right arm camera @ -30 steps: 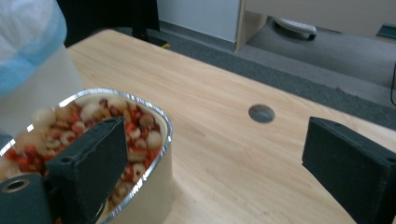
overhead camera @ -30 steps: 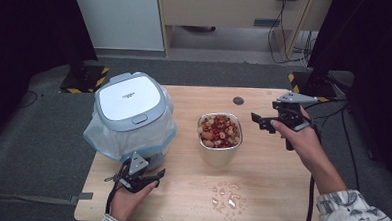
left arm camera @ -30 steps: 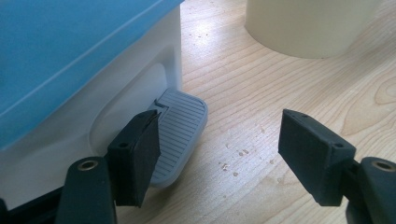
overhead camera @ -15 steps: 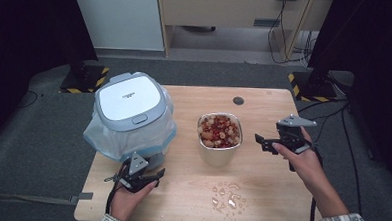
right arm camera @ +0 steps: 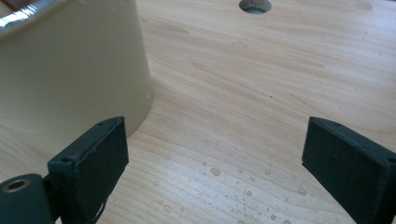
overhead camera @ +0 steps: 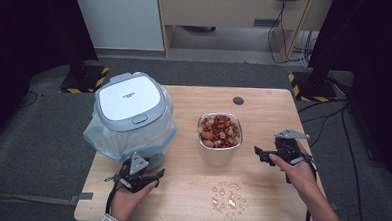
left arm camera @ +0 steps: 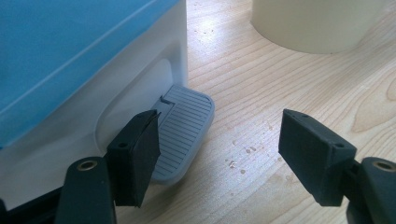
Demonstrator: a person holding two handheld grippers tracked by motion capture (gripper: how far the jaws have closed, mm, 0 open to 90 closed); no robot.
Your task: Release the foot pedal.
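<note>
Food container point(overhead camera: 219, 141): it stood near the middle of the bench, closer to the far edge than the near one, heaped with red and pale pieces; I took it for the thing I was working toward.
Right gripper point(overhead camera: 263, 154): since a second ago I had brought it down from above the far right part of the bench, so it sat low, just beside the container's right wall, jaws pointing at it.
Right jaws: spread wide, nothing between them; in the right gripper view the cream wall point(right arm camera: 70, 74) lay just past the left jaw, not touching that I could tell.
Left gripper point(overhead camera: 136, 177): it had stayed put near the bench's near left edge, at the foot of the pedal bin point(overhead camera: 130, 112).
Left jaws: spread, empty; the grey pedal point(left arm camera: 184, 126) lay just ahead of the left jaw.
Bench point(overhead camera: 264, 108): water drops point(overhead camera: 227, 197) lay near the near edge.
Meaning: the descent put me level with the container wall, so I judged a side grasp was the next step, not yet made.
</note>
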